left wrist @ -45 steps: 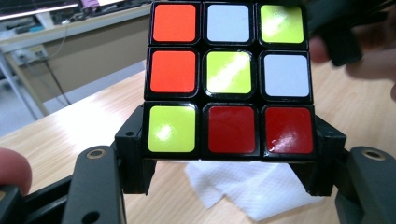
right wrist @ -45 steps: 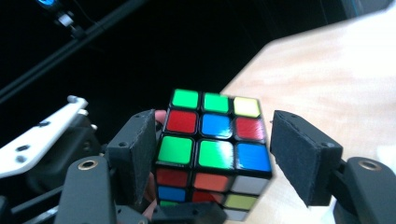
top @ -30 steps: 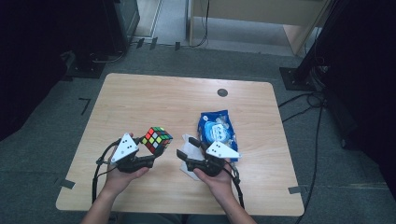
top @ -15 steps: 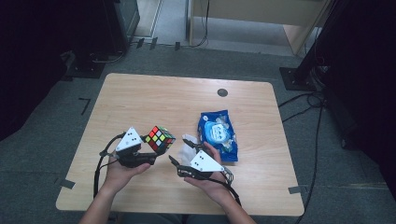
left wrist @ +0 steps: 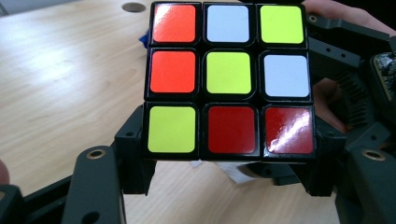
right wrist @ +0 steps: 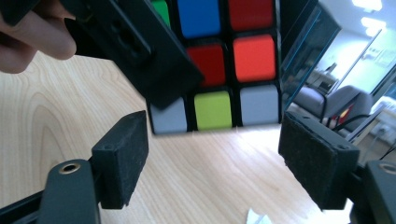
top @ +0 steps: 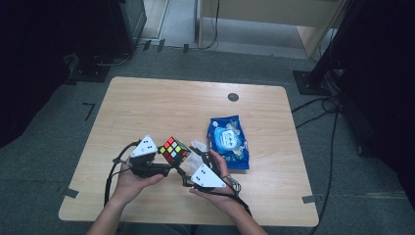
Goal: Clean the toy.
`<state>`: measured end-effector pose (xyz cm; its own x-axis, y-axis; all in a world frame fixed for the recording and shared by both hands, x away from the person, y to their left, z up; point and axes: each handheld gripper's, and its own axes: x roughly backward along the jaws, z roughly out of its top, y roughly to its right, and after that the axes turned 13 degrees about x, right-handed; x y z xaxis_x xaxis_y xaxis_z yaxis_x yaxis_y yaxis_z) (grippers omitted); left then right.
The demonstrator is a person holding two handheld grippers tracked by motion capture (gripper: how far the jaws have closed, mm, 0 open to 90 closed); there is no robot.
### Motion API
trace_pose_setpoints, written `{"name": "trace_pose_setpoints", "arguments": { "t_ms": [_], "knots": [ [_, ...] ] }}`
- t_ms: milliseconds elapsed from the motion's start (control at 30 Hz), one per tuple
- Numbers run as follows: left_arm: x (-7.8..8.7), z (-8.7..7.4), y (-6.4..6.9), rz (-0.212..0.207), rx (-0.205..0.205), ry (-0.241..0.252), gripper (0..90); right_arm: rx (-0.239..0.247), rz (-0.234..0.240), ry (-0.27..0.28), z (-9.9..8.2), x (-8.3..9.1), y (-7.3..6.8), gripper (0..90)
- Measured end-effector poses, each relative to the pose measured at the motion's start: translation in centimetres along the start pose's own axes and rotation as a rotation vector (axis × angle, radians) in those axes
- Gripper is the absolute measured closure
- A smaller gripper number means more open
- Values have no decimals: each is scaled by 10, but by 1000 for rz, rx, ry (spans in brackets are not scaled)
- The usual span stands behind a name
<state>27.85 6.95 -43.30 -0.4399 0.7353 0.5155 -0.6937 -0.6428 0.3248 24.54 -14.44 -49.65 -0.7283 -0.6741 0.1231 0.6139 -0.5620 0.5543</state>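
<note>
Right now my left gripper has its fingers clamped on the puzzle cube, holding it up off the tabletop near the front edge. In the left gripper view the cube's face of orange, white, yellow and red squares sits squarely between those fingers. My right gripper is just beside the cube, fingers spread wide with nothing between them, the cube just ahead of the pads. A blue packet lies to the right.
</note>
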Motion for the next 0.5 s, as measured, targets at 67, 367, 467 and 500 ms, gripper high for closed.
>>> {"name": "trace_pose_setpoints", "arguments": {
  "t_ms": [67, 367, 467, 500],
  "knots": [
    [-4, 0, 3, -23, 18, -15, 342, 27, -14, 5, 1, 0, -1, 316],
    [-1, -1, 0, -75, 55, 20, 319, 33, -7, -3, 3, 4, -2, 349],
    [7, 1, -1, -82, 50, 57, 193, -46, 11, -23, -2, 3, 3, 349],
    [9, 1, -2, -85, 47, 66, 183, -65, 14, -29, -4, 4, 5, 349]
  ]
}}
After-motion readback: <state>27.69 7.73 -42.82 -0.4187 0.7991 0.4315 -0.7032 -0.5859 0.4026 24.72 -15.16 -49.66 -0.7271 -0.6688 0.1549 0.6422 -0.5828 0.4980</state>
